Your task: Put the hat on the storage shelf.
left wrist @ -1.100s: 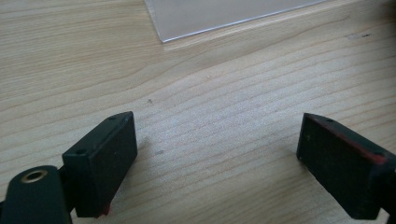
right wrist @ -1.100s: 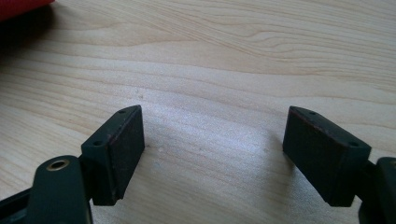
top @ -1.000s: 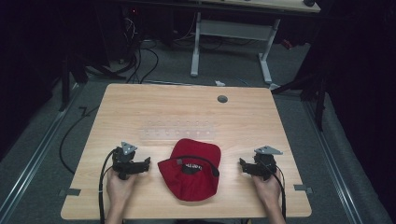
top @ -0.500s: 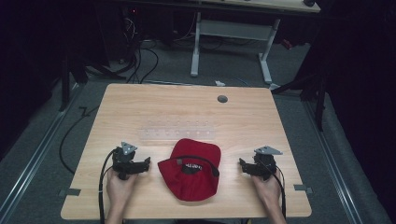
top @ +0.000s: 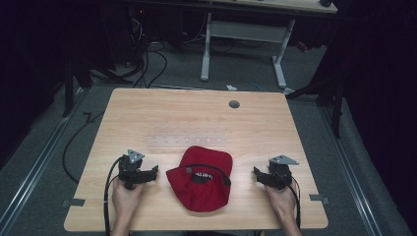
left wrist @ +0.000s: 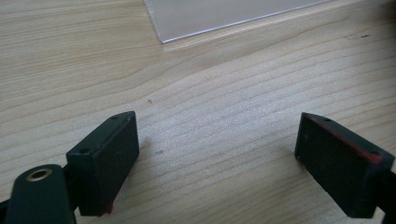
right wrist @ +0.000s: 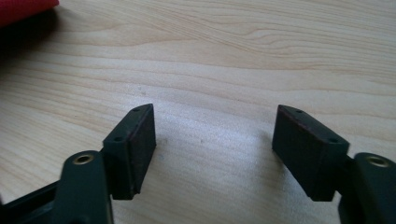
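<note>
Wooden table [top: 147,118]: cap [top: 201,184] between both tools.

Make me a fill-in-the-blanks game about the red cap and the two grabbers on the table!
1. The cap lying between the two grippers is coloured ____.
2. The jaws of the left gripper stand ____, with bare wood between them.
3. The cap, the left gripper and the right gripper all sit at the table's ____ edge, close to the person's hands.
4. The band curving across the cap's opening is coloured ____.

Missing words: red; open; near; black
</note>
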### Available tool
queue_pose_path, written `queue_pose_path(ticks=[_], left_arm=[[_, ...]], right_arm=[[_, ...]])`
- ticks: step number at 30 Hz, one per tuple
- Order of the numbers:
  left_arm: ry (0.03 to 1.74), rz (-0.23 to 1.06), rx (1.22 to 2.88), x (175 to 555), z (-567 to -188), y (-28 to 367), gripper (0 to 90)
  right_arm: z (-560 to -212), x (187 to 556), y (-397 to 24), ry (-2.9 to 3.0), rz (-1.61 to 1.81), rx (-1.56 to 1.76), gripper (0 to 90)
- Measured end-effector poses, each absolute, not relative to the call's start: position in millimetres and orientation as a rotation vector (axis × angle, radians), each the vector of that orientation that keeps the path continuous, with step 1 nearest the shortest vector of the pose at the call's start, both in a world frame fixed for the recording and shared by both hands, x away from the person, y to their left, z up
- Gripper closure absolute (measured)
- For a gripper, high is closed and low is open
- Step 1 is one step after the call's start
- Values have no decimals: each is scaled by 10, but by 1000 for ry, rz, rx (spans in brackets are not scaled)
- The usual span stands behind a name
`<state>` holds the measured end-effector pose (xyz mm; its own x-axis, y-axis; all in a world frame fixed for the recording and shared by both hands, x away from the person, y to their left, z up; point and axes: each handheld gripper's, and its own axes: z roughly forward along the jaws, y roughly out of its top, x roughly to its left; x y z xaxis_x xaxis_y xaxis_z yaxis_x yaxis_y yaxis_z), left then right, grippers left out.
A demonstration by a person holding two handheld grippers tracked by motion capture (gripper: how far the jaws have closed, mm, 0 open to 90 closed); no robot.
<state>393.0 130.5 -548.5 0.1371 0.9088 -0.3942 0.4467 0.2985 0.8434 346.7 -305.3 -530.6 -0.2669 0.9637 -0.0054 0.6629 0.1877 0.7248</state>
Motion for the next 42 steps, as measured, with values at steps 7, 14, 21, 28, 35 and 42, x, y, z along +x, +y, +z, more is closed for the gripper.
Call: queue_pose_path(ticks=[7, 14, 21, 28, 35, 42], left_arm=[[1483, 536, 1317, 3930, -5484, 1305, 139], [1483, 536, 1316, 3930, -5484, 1305, 139], [1484, 537, 1316, 3930, -5484, 1304, 139], [1485, 538, 1315, 3931, -5484, 1304, 140], [1485, 538, 1315, 3931, -5484, 1304, 141], [1485, 538, 1315, 3931, -5484, 1304, 141]], right_arm=[[-5226, 3269, -3040, 1986, 961, 1495, 346], [-5140, 3053, -2908, 2018, 1059, 1434, 367], [-4981, 2894, -2744, 2067, 1163, 1363, 364], [-4837, 2785, -2577, 2116, 1251, 1303, 344], [-4678, 2703, -2339, 2146, 1302, 1228, 281], [-4718, 2790, -2165, 2194, 1283, 1237, 223]])
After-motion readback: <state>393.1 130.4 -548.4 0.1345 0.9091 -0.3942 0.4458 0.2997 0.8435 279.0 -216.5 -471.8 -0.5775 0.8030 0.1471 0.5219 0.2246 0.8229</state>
